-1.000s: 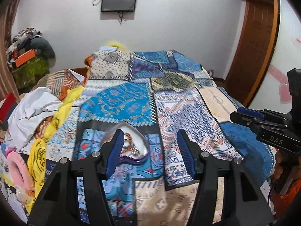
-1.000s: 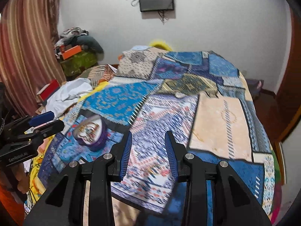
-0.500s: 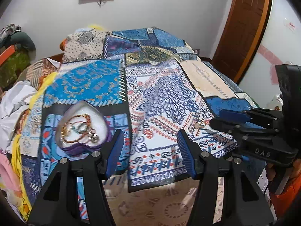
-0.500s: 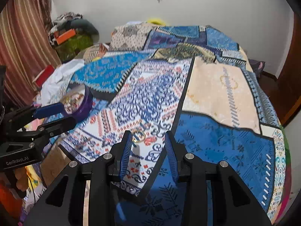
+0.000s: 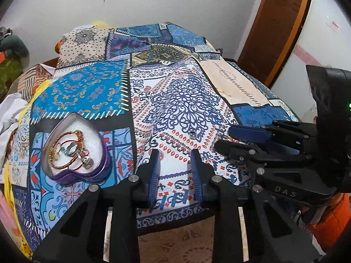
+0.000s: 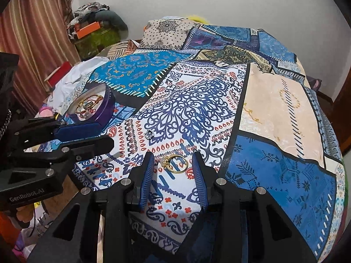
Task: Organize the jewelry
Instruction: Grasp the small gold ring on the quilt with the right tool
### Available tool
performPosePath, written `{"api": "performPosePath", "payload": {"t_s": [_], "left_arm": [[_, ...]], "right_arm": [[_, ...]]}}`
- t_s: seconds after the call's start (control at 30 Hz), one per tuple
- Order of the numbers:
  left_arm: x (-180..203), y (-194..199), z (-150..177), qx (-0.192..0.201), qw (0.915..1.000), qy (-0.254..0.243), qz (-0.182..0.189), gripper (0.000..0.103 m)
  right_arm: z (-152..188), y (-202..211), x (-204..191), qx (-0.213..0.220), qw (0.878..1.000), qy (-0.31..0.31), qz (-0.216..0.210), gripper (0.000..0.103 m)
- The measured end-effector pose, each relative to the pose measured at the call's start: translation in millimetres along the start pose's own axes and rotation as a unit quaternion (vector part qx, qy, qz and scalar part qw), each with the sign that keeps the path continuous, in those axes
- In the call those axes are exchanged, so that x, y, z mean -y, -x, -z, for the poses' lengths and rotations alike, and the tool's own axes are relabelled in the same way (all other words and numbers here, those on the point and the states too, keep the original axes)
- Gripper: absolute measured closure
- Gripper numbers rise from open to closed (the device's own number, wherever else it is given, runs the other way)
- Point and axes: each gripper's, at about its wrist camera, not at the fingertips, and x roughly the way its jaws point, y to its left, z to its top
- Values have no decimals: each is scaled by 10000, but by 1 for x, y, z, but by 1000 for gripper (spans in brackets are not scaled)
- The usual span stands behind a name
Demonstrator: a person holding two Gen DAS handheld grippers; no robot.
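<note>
A purple heart-shaped tin (image 5: pixel 74 153) (image 6: pixel 93 105) lies open on the patchwork bedspread (image 5: pixel 186 100), with bangles and chains inside. My left gripper (image 5: pixel 174 153) (image 6: pixel 107 135) hovers to the right of the tin; its jaws are closing with nothing between them. Ahead of it a small silver piece (image 5: pixel 193 134) (image 6: pixel 149 134) rests on the cloth. A gold ring (image 6: pixel 175 163) lies on the bedspread between the fingers of my right gripper (image 6: pixel 173 155) (image 5: pixel 222 138). Those jaws stand apart and the pads do not touch the ring.
Loose clothes (image 5: pixel 11 114) are heaped along the bed's left side. A striped curtain (image 6: pixel 33 43) hangs at the far left and a wooden door (image 5: pixel 278 26) stands at the right. The bed's near edge (image 5: pixel 175 223) lies just below the grippers.
Both grippers have dropped closer to the bedspread and tipped down. The left jaws have narrowed. The gold ring now lies between the right fingers.
</note>
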Motion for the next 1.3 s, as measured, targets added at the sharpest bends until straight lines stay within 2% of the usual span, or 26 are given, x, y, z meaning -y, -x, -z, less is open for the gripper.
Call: {"api": "performPosePath", "payload": {"t_s": [0.03, 0.07, 0.3, 0.6, 0.7, 0.77, 0.83, 1.13, 1.3], "left_arm": [[1, -2, -1, -12, 10000, -21, 29, 76], [3, -4, -1, -26, 10000, -32, 57, 76], [11, -23, -8, -154, 9998, -82, 93, 77], [23, -38, -16, -138, 9997, -211, -73, 78], [26, -40, -17, -113, 9996, -231, -140, 84], [27, -41, -17, -120, 9996, -225, -140, 93], [28, -41, -18, -123, 9995, -234, -152, 96], [37, -30, -13, -72, 9992, -326, -212, 96], [37, -12, -12, 97, 9991, -323, -244, 96]], "right_arm": [[0, 0, 1, 13, 10000, -9, 21, 78], [0, 0, 1, 13, 10000, -14, 17, 79], [3, 7, 9, 137, 9995, -218, -162, 80], [6, 20, 29, 338, 9983, -465, -80, 80], [7, 24, 35, 400, 9977, -540, -108, 80], [7, 26, 36, 433, 9974, -558, -116, 80], [6, 27, 36, 467, 9972, -561, -130, 80], [5, 36, 32, 575, 9968, -543, -138, 80], [1, 44, 27, 656, 9966, -498, -99, 80]]}}
